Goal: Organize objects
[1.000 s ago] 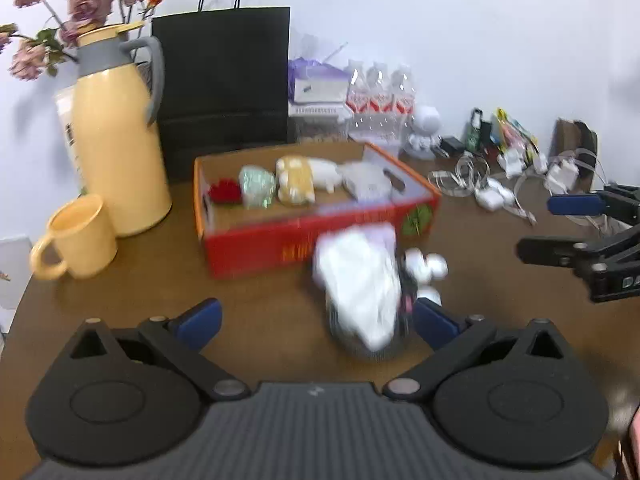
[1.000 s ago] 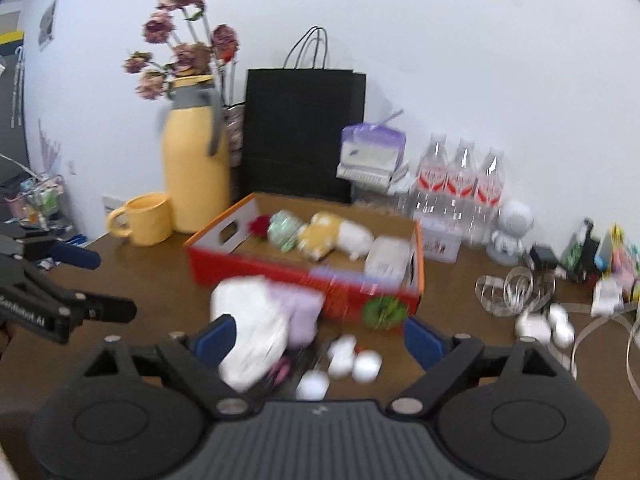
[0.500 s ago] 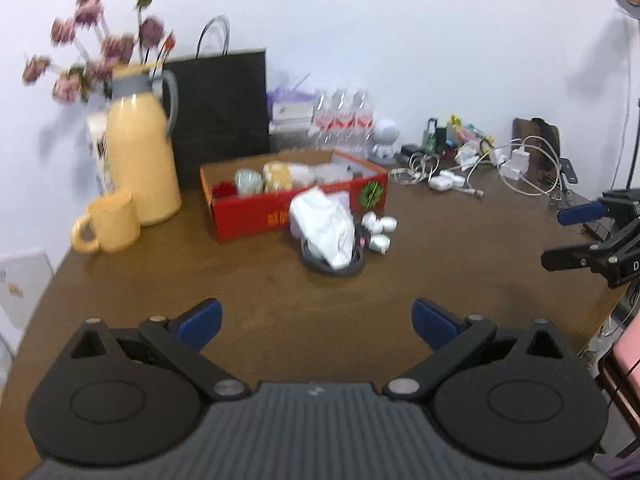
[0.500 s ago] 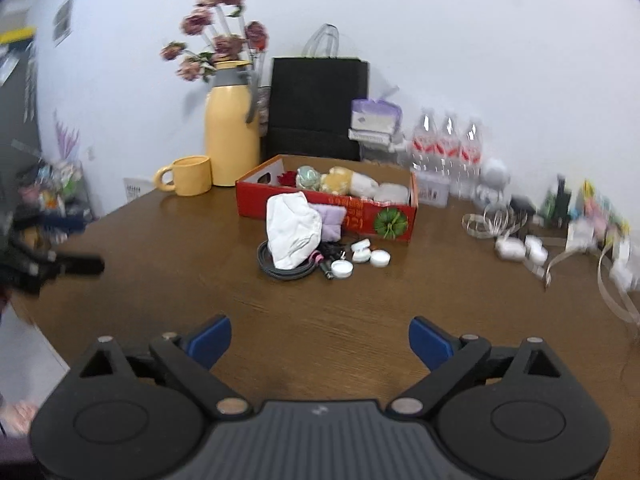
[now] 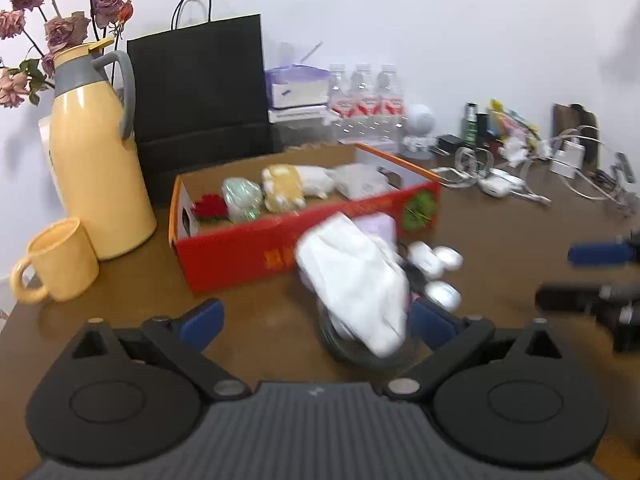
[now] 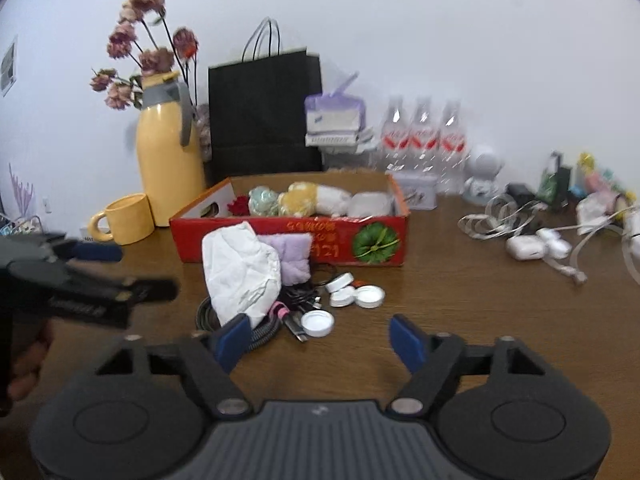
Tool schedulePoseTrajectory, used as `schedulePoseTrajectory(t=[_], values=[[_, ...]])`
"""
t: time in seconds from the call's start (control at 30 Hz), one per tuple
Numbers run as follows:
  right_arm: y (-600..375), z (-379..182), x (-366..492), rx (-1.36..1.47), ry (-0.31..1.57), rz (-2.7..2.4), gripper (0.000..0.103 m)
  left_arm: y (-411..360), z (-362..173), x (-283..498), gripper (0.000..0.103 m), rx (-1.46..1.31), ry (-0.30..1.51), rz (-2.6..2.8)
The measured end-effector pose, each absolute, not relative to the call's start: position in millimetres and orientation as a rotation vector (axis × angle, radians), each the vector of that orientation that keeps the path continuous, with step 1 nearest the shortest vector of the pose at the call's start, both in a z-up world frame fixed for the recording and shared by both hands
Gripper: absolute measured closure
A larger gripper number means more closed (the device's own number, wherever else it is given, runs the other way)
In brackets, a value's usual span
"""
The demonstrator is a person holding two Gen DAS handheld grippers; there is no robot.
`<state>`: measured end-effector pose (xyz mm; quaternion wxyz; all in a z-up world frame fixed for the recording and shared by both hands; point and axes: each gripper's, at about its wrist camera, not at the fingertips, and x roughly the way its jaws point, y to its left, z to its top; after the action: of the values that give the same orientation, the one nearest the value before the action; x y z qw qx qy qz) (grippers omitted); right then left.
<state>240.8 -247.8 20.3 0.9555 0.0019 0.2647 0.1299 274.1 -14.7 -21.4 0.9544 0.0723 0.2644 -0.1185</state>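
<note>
A: Where's the pile?

B: Loose pile on the tabletop (image 6: 460, 300), right against the front wall of the red box (image 6: 288, 236). White crumpled bag (image 6: 238, 270) on top, leaning on a purple cloth (image 6: 292, 256). Black cable coil (image 6: 208, 316) under the bag, white caps (image 6: 352, 294) just to the right of it.

A: Claws?

B: Right claw (image 6: 322, 340) has just been closing from wide to a medium gap, nothing between the pads. Left claw (image 5: 316, 318) is wide, also empty; the bag (image 5: 356, 280) overlaps its right finger in view, but blur hides whether they touch.

A: Which one's nearer?

B: Hard to call. From the right claw the bag sits ahead and left of centre, by its left fingertip; one cap (image 6: 317, 323) lies almost dead centre between the fingers. From the left claw the bag is ahead and right. Bag's long axis runs from the box toward the claws, tilted.

A: Next?

B: Likely the right claw takes the centre cap or the bag, then into the box. Just a guess.
</note>
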Motion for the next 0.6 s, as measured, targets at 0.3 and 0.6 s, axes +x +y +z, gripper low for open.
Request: schedulePoseTrajectory(t=[0.3, 0.6], values=[[-206.0, -6.8, 316.6, -0.006, 0.587, 0.337, 0.051, -14.6, -28.5, 347.3, 0.048, 0.058, 0.616, -0.31], [-180.8, -13.1, 346.1, 0.002, 0.586, 0.422, 0.088, 7.6, -10.9, 343.4, 0.094, -0.108, 0.598, -0.366]])
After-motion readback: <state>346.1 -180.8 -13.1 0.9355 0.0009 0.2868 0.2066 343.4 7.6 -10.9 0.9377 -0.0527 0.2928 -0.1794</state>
